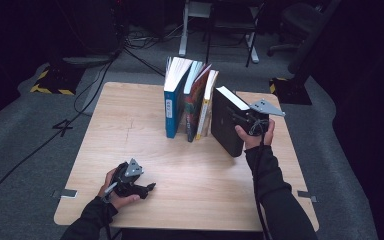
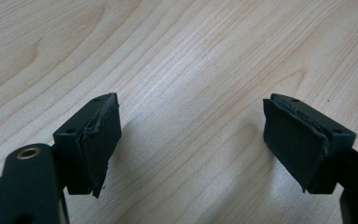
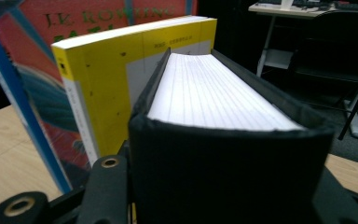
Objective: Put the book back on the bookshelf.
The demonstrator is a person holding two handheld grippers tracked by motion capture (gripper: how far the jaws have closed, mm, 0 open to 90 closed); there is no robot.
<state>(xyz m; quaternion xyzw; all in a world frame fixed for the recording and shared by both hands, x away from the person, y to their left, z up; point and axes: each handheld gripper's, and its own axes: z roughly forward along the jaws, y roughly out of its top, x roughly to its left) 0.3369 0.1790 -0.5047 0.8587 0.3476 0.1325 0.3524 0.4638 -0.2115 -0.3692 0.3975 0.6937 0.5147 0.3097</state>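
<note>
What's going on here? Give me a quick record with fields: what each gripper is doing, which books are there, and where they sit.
right gripper: shut on the spine of the thick black hardcover book, held upright at the right end of the row
left gripper: open, holds nothing, low over the light wooden table
row of standing books: blue-spined book, red-covered book, yellow paperback
black book and yellow paperback: close together; contact cannot be told
</note>
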